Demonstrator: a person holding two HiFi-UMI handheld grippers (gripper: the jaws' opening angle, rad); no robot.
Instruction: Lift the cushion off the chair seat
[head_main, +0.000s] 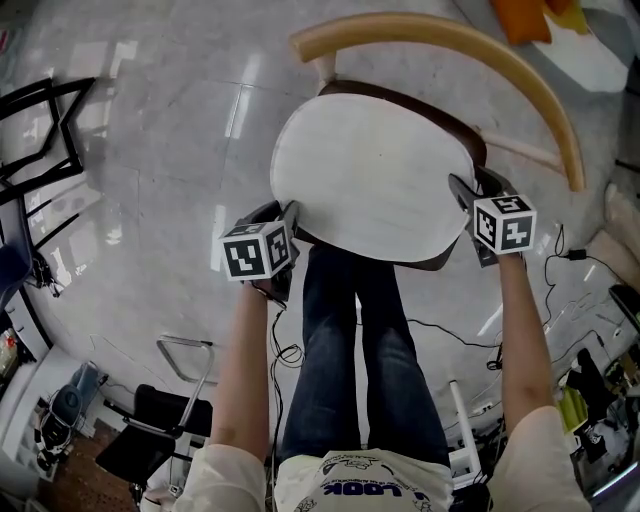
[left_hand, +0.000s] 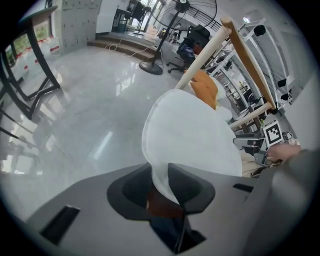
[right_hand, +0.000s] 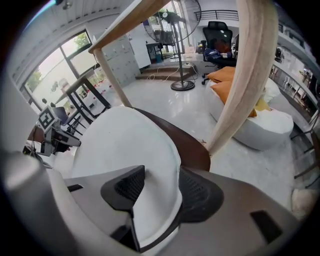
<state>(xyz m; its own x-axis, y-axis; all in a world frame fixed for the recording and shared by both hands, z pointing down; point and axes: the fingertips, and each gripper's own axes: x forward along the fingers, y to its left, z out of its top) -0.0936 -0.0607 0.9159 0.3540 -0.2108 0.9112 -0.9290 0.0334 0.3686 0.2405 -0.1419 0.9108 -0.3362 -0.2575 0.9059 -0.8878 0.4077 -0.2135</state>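
A round white cushion (head_main: 370, 170) lies on the dark brown seat (head_main: 462, 128) of a wooden chair with a curved pale backrest (head_main: 450, 35). My left gripper (head_main: 290, 215) is at the cushion's near left edge, and my right gripper (head_main: 465, 195) is at its right edge. In the left gripper view the cushion (left_hand: 195, 140) narrows to a pinched fold between the pads of the gripper (left_hand: 162, 185). In the right gripper view the cushion's rim (right_hand: 125, 145) sits between the two pads of the gripper (right_hand: 160, 185), one on top and one under the edge, above the brown seat (right_hand: 192, 145).
The person's legs (head_main: 350, 350) stand right against the chair's front. Cables (head_main: 450, 340) trail on the shiny floor. A black chair (head_main: 150, 430) is at lower left, a black frame (head_main: 40, 130) at far left, orange cushions (head_main: 530, 15) beyond the backrest, and a floor fan (left_hand: 185, 15) far off.
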